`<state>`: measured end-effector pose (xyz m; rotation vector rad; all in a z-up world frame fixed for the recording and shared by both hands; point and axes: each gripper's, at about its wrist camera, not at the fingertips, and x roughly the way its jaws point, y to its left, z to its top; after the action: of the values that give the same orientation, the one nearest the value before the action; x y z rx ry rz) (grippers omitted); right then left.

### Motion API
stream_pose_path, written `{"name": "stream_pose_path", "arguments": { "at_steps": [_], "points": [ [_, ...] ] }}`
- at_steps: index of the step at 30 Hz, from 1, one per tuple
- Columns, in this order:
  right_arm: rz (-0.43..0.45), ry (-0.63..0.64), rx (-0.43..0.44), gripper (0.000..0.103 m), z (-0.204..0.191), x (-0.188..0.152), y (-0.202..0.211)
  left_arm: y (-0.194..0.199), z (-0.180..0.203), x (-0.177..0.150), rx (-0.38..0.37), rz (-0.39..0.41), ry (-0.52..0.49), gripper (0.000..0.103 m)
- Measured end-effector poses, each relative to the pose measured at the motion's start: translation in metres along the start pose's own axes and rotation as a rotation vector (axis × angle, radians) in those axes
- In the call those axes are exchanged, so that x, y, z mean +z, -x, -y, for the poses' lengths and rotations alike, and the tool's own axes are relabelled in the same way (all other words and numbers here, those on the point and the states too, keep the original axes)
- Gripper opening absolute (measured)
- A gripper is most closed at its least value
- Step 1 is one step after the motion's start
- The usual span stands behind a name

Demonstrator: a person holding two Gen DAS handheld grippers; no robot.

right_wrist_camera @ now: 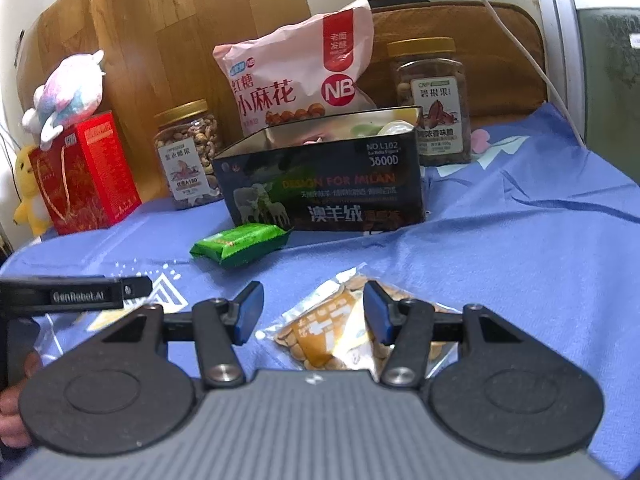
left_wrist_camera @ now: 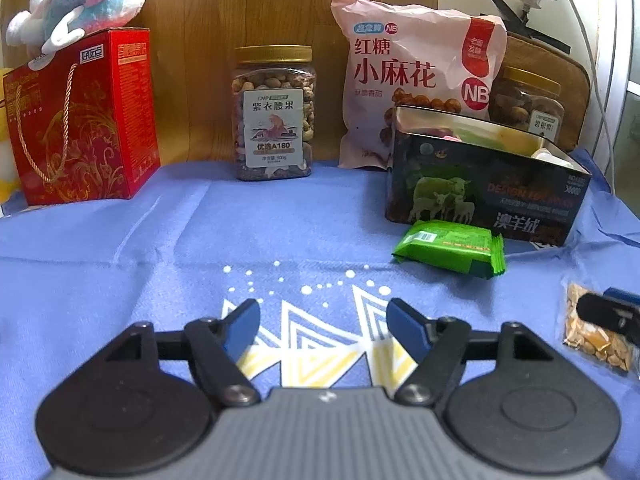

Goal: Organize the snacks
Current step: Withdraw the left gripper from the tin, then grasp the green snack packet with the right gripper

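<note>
My left gripper (left_wrist_camera: 324, 320) hangs open over the blue cloth (left_wrist_camera: 160, 240) with nothing between its pads. My right gripper (right_wrist_camera: 314, 304) is open just above a clear packet of orange-labelled nuts (right_wrist_camera: 332, 332). The packet lies on the cloth between the pads; the right pad is over its edge and the left pad is apart from it. A green snack packet (left_wrist_camera: 448, 248) (right_wrist_camera: 240, 246) lies in front of an open dark tin box (left_wrist_camera: 480, 196) (right_wrist_camera: 320, 184) that holds several small items. In the left wrist view the nut packet (left_wrist_camera: 600, 350) shows at the far right.
Along the wooden back stand a red gift box (left_wrist_camera: 84, 120) with a plush toy (left_wrist_camera: 88, 0) on top, a nut jar (left_wrist_camera: 274, 116), a pink snack bag (left_wrist_camera: 416, 76) and a second jar (right_wrist_camera: 432, 104) behind the tin. White cables (right_wrist_camera: 520, 40) hang at the right.
</note>
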<state>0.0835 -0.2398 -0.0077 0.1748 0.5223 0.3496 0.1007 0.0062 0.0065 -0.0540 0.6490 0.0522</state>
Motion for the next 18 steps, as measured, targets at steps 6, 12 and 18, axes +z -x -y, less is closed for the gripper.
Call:
{"name": "stream_pose_path", "arguments": {
  "at_steps": [6, 12, 18],
  "points": [
    [-0.027, -0.116, 0.069, 0.058, 0.007, 0.017, -0.002, 0.003, -0.003, 0.001, -0.007, 0.011, 0.016, 0.072],
    [-0.106, -0.273, 0.184, 0.058, 0.008, 0.039, -0.018, 0.009, -0.010, 0.003, -0.018, 0.032, 0.047, 0.072],
    [-0.254, -0.446, 0.241, 0.058, 0.015, 0.043, -0.056, 0.014, -0.019, 0.007, -0.025, 0.056, 0.091, 0.072]
  ]
}}
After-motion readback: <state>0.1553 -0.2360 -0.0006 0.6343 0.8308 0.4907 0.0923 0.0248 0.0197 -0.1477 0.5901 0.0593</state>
